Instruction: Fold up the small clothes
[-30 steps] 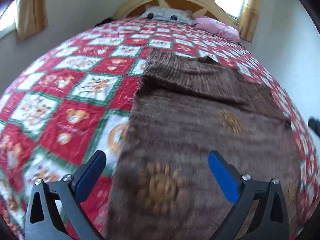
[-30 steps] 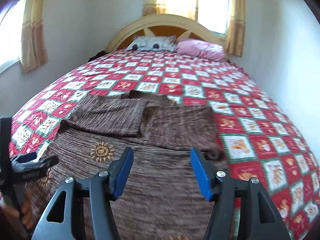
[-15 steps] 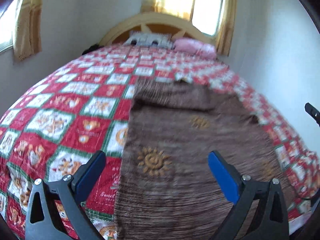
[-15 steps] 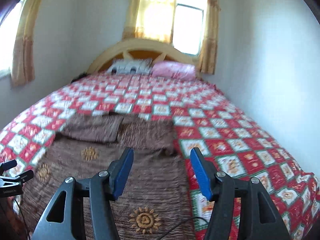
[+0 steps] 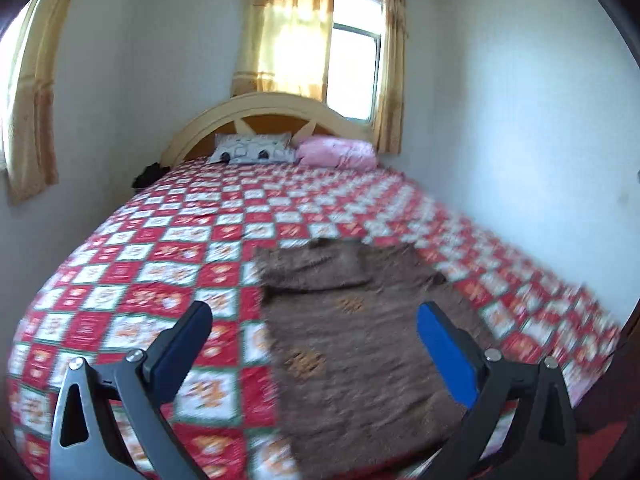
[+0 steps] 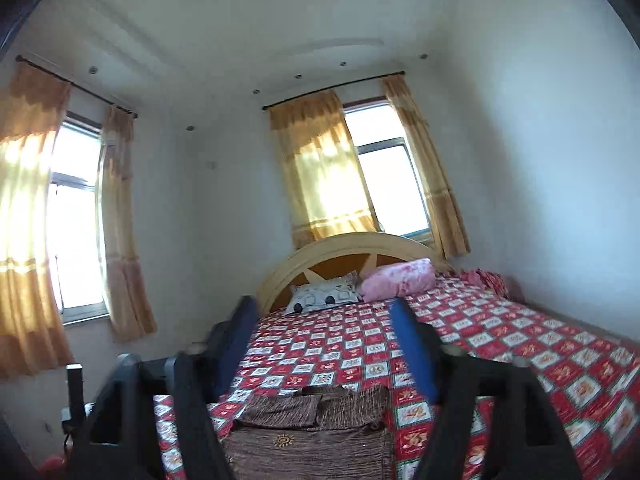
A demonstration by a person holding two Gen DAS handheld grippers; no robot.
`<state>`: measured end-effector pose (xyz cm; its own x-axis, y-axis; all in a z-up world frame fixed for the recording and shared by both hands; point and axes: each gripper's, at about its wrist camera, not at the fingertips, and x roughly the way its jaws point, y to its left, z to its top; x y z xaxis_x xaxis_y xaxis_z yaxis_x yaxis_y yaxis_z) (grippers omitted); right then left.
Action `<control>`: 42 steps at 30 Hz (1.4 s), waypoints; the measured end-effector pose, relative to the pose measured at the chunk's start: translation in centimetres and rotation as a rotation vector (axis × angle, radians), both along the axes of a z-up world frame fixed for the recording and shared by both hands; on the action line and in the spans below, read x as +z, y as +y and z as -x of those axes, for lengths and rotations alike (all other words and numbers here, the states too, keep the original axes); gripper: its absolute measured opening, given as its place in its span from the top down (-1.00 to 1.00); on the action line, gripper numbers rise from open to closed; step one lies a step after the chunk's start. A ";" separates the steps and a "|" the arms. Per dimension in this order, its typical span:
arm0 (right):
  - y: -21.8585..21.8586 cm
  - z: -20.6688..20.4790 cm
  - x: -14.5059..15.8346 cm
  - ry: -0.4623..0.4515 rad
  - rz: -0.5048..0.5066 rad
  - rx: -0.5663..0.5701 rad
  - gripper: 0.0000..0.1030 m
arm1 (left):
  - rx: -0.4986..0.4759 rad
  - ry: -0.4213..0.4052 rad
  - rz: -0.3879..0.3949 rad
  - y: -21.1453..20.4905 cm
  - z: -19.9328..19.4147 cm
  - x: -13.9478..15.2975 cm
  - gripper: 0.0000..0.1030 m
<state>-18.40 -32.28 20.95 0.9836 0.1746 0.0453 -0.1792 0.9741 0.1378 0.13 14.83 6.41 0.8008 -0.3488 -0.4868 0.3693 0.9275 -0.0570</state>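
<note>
1. Left gripper [image 5: 314, 354] in the left wrist view: jaws spread wide, nothing between them, hanging above the bed [image 5: 120, 292] and tilted down at it. Brown garment [image 5: 360, 340] lies flat on the checked quilt below and ahead of the pads, with both sleeves looking folded in across its far end. So the sleeve step seems done, and the next bit would be coming back down on the near hem to fold the body over.
2. Right gripper [image 6: 324, 344] in the right wrist view: jaws opening, nothing between them, pointing pretty much level at the headboard [image 6: 344, 246]. Garment sits low, under and between the fingers. It'd need to tip down a lot before it can grab anything.
3. Other stuff: grey pillow [image 6: 324, 294] and pink pillow [image 6: 396, 276] far ahead by the headboard, curtains [image 6: 316, 168] behind. Nothing blocks the cloth; motion blur hides fine wrinkles though.
</note>
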 end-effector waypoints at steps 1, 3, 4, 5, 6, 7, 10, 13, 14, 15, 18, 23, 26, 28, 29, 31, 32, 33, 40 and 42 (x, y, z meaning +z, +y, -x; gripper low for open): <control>-0.1 0.6 0.4 0.025 0.034 0.001 -0.88 | 0.011 0.007 -0.032 0.0 0.1 -0.6 -1.00; 0.0 0.8 -0.2 0.096 0.078 -0.037 -0.88 | 0.012 0.056 -0.058 -0.3 -0.1 -2.3 -1.00; 0.2 0.5 -1.2 0.137 0.092 -0.053 -0.88 | 0.003 0.094 -0.051 -0.4 -0.1 -3.5 -1.00; 0.3 -0.2 -2.5 0.184 0.103 -0.053 -0.88 | -0.012 0.142 -0.041 -0.5 -0.2 -5.0 -1.00; 0.6 -1.0 -3.9 0.233 0.115 -0.044 -0.88 | -0.023 0.194 -0.049 -1.0 -0.3 -6.9 -1.00; 0.9 -2.2 -5.7 0.287 0.128 -0.037 -0.88 | -0.024 0.239 -0.074 -1.6 -0.4 -8.9 -1.00; 2.1 -6.7 -12.0 0.491 0.147 -0.004 -0.87 | -0.024 0.365 -0.132 -3.2 -1.1 -13.4 -1.00; 3.4 -9.3 -17.6 0.620 0.161 0.028 -0.73 | -0.029 0.465 -0.093 -2.9 -1.7 -15.8 -0.94; 3.3 -9.9 -18.6 0.642 0.165 0.028 -0.68 | -0.025 0.488 -0.077 -2.8 -2.0 -16.3 -0.89; 3.3 -10.5 -19.8 0.670 0.167 0.032 -0.58 | -0.022 0.515 -0.062 -2.7 -2.3 -17.0 -0.77; 2.6 -11.4 -23.0 0.755 0.143 0.022 -0.52 | -0.010 0.587 -0.031 -2.3 -2.8 -18.7 -0.57; 1.2 -12.6 -26.9 0.850 0.125 -0.014 -0.43 | -0.013 0.547 -0.040 -2.8 -2.1 -18.6 -0.53; 0.6 -13.2 -28.7 0.918 0.128 -0.039 -0.08 | -0.006 0.539 -0.030 -2.8 -1.8 -18.7 -0.52; 0.1 -13.4 -29.8 0.950 0.110 -0.045 -0.08 | -0.007 0.538 -0.032 -3.0 -1.8 -18.8 -0.52; 0.1 -13.6 -30.3 0.963 0.113 -0.045 -0.08 | -0.010 0.539 -0.027 -3.2 -1.6 -18.7 -0.46; 0.4 -13.7 -31.0 0.977 0.132 -0.037 -0.08 | -0.020 0.543 -0.019 -3.3 -1.9 -18.7 -0.26; 0.8 -13.6 -31.0 0.970 0.150 -0.039 -0.08 | -0.010 0.528 -0.024 -3.5 -1.9 -18.7 -0.23; 1.2 -13.7 -31.1 0.971 0.174 -0.032 -0.08 | -0.007 0.525 -0.029 -3.4 -1.8 -18.6 -0.22; 4.0 -13.6 -31.3 0.966 0.308 0.013 0.49 | 0.038 0.559 -0.001 -2.9 -2.2 -18.6 0.28; 4.1 -13.6 -31.4 0.965 0.308 0.030 0.61 | 0.057 0.565 0.007 -2.5 -2.3 -18.6 0.49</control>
